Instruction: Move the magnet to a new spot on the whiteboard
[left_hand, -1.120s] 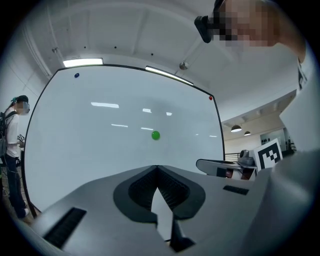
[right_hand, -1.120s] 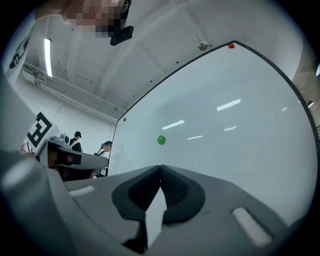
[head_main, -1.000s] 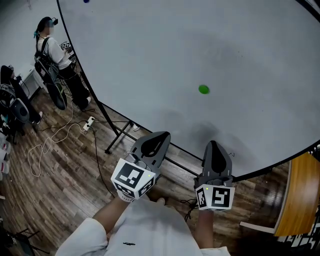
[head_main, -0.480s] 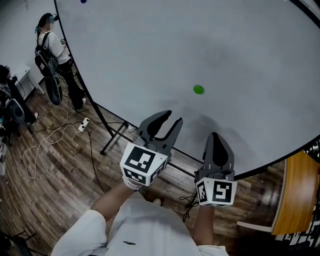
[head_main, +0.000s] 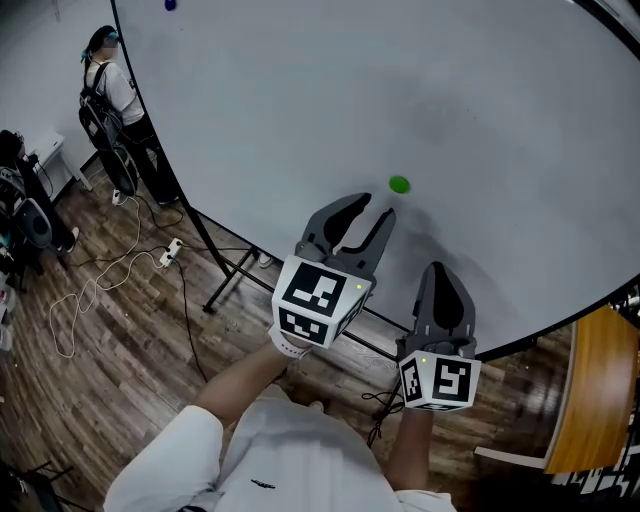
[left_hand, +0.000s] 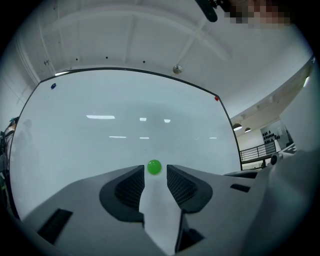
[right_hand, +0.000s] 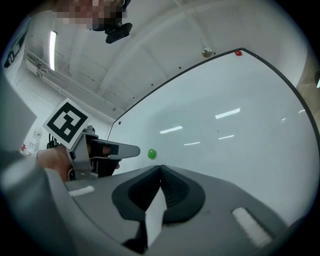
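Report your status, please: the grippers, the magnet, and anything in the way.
Left gripper jaws opening, nothing between them, aimed at the green magnet. Right gripper shut, empty, held lower. Magnet on whiteboard, untouched. Nothing in the way.

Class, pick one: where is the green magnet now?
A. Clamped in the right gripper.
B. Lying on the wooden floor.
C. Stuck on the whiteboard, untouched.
C: the green magnet sits on the whiteboard just ahead of the left gripper, whose jaws are opening with nothing between them.
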